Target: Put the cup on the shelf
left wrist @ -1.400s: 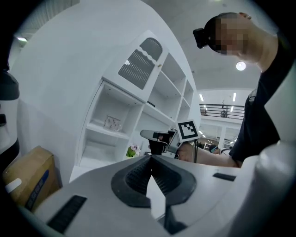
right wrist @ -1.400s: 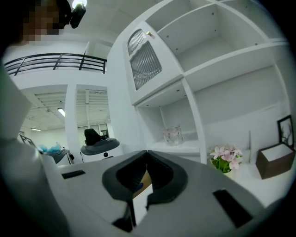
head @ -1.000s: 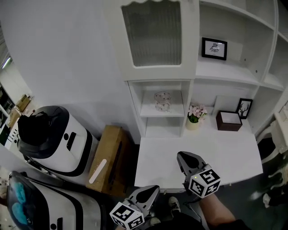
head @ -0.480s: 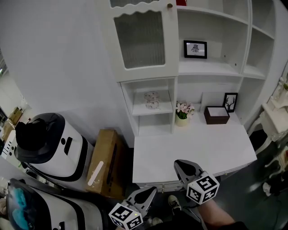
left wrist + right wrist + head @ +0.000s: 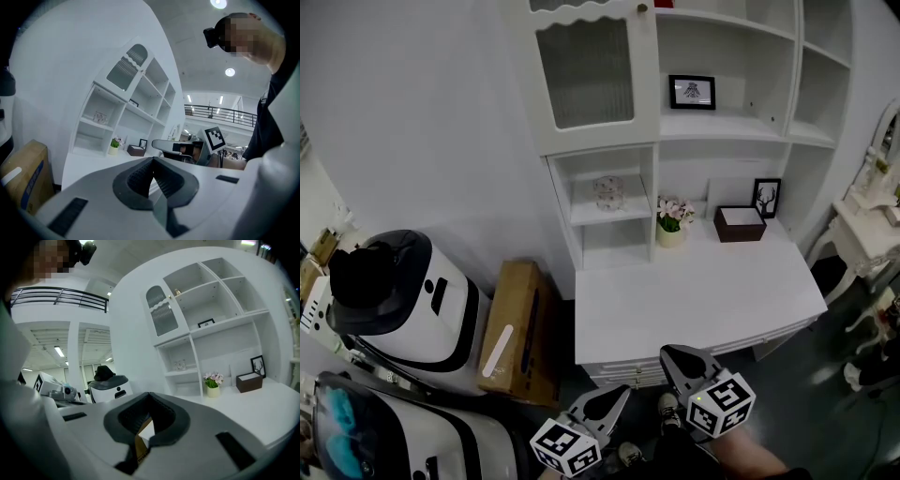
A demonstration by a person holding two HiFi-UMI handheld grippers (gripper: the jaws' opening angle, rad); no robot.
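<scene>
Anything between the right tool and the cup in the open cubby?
Nothing visible. Only bare desk lies between the right tool and the cup; the flowers stand off to its right.

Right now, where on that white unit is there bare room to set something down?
The desktop is bare across its front and left; the flower pot, brown box and picture frame crowd its back edge. The cubby below the glass cup looks empty.
</scene>
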